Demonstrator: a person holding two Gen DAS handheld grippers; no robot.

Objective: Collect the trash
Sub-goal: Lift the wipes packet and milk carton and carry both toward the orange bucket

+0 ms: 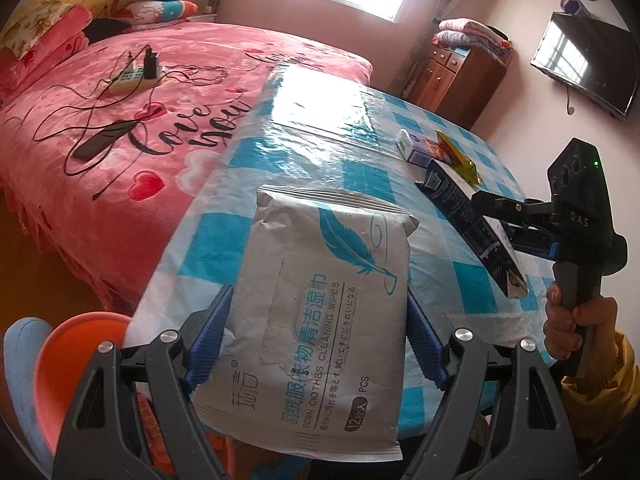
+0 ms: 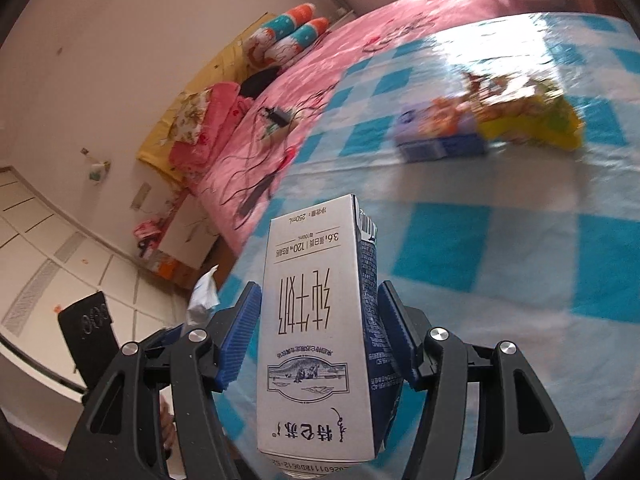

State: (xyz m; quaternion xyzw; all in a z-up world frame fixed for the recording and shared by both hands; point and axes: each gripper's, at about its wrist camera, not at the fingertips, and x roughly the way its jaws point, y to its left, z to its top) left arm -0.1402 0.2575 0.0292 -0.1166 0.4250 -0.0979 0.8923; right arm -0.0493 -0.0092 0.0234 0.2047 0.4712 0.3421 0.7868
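- A bedroom: a checked tabletop stands beside a pink bed.
- The left tongs squeeze a grey wipes pack by its sides, held up over the tabletop edge, likely to carry it away.
- The right tongs pinch a white milk box the same way.
- A small box and a yellow wrapper lie on the tabletop, not yet picked up.

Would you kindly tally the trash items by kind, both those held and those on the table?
Grey wipes packet, in left gripper: 1
White-and-blue milk carton, in right gripper: 1
Small blue box, on table: 1
Yellow wrapper, on table: 1
Total: 4
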